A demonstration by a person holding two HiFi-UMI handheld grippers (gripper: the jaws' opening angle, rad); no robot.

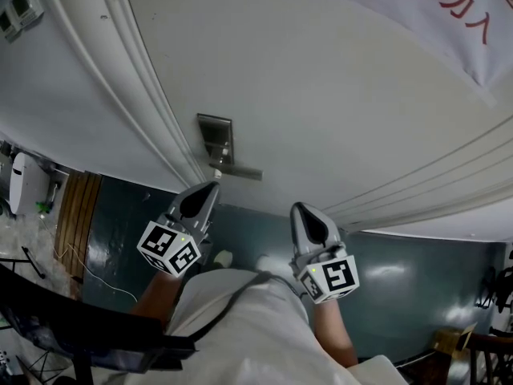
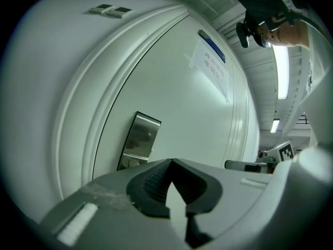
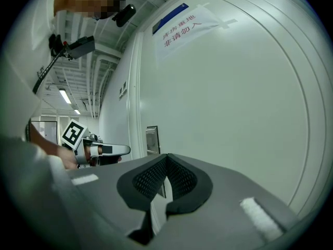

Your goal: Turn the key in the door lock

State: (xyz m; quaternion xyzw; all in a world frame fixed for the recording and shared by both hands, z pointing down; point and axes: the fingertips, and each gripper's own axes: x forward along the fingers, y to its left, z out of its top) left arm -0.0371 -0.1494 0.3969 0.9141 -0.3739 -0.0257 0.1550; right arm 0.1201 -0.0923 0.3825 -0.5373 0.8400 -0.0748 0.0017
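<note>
A steel lock plate with a lever handle sits on the white door. My left gripper points at the door just below the handle, jaws shut. A small pale piece shows at its tip; I cannot tell whether it is the key. In the left gripper view the pads meet with nothing seen between them, and the lock plate stands just beyond. My right gripper hangs to the right, short of the bare door, jaws shut and empty. The right gripper view shows the plate and the left gripper.
A printed notice is taped high on the door. A moulded door frame runs left of the lock. A dark green floor lies below, with a wooden slatted piece and a dark chair at the left.
</note>
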